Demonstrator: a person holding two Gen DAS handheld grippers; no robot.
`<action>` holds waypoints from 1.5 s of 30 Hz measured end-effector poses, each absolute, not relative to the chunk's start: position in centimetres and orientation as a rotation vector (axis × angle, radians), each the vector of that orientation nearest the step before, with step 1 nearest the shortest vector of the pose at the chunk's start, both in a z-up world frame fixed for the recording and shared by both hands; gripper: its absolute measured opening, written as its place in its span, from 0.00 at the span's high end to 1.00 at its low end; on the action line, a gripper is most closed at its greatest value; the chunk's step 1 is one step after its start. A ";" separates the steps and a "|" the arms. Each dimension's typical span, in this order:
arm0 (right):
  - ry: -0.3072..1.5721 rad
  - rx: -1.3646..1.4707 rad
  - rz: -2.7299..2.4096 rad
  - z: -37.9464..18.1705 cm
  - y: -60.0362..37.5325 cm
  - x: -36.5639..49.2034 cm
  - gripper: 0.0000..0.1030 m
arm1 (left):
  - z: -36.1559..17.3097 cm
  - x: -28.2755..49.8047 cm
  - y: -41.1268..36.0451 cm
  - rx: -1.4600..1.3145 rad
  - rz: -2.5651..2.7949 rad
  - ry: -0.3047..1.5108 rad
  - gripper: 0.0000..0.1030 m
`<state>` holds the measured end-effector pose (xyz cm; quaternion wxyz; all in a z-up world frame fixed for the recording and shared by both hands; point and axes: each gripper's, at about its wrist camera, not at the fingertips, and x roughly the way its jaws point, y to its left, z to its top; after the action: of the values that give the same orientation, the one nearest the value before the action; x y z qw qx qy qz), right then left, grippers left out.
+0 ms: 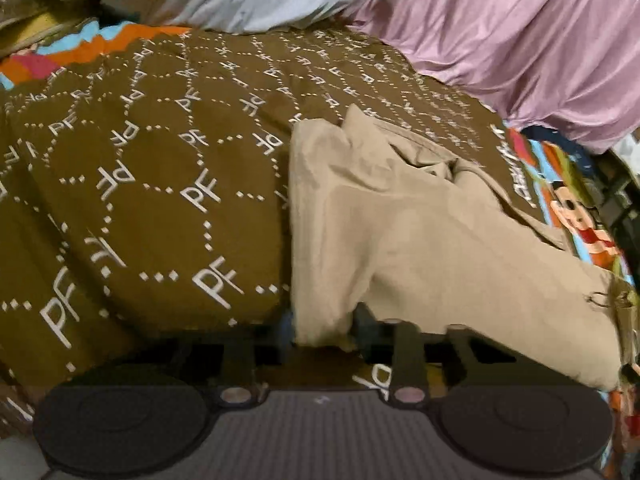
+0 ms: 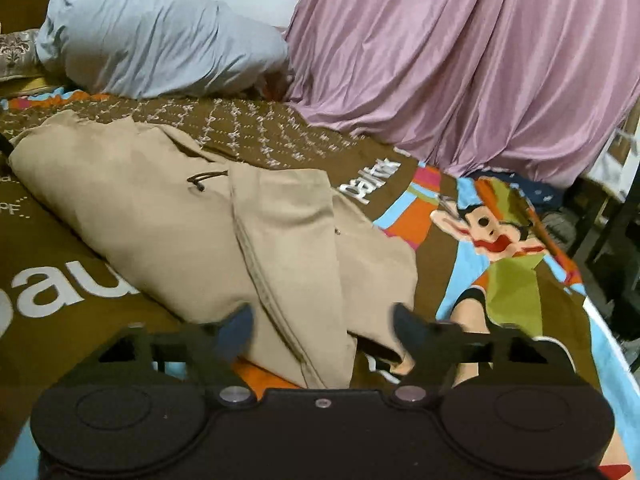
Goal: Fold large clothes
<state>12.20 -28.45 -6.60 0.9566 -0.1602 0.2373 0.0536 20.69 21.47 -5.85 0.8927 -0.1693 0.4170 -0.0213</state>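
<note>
A large tan garment lies partly folded on a brown bedspread printed with white letters. My right gripper is open, its two dark fingers either side of the garment's near edge, just above the cloth. In the left wrist view the same tan garment drapes over my left gripper; the cloth hides the fingertips, and the jaws look closed on its near edge. A drawstring with a metal ring hangs at the garment's right end.
A grey-blue pillow lies at the head of the bed. A pink satin sheet is heaped at the right. The bedspread's colourful cartoon border runs along the right edge of the bed, with dark furniture beyond.
</note>
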 end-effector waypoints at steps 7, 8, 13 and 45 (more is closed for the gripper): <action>0.516 0.086 0.026 -3.2 -33.2 14.6 0.99 | 0.5 20.1 20.5 -0.268 -0.035 0.718 0.90; 0.502 0.164 0.013 -2.0 -34.4 14.5 0.99 | 1.6 20.0 20.5 -0.261 -0.042 0.720 0.90; 0.556 0.482 -0.012 1.0 -39.0 13.1 0.99 | 1.6 20.1 20.5 -0.245 -0.043 0.816 0.91; 0.523 -0.115 0.256 2.3 -35.8 12.3 0.91 | 2.3 20.5 20.8 -0.220 -0.003 0.894 0.91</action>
<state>12.34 -35.85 2.33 0.9563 -0.0566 0.2577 0.1260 20.49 20.84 2.34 0.8959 -0.1063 0.4314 -0.0013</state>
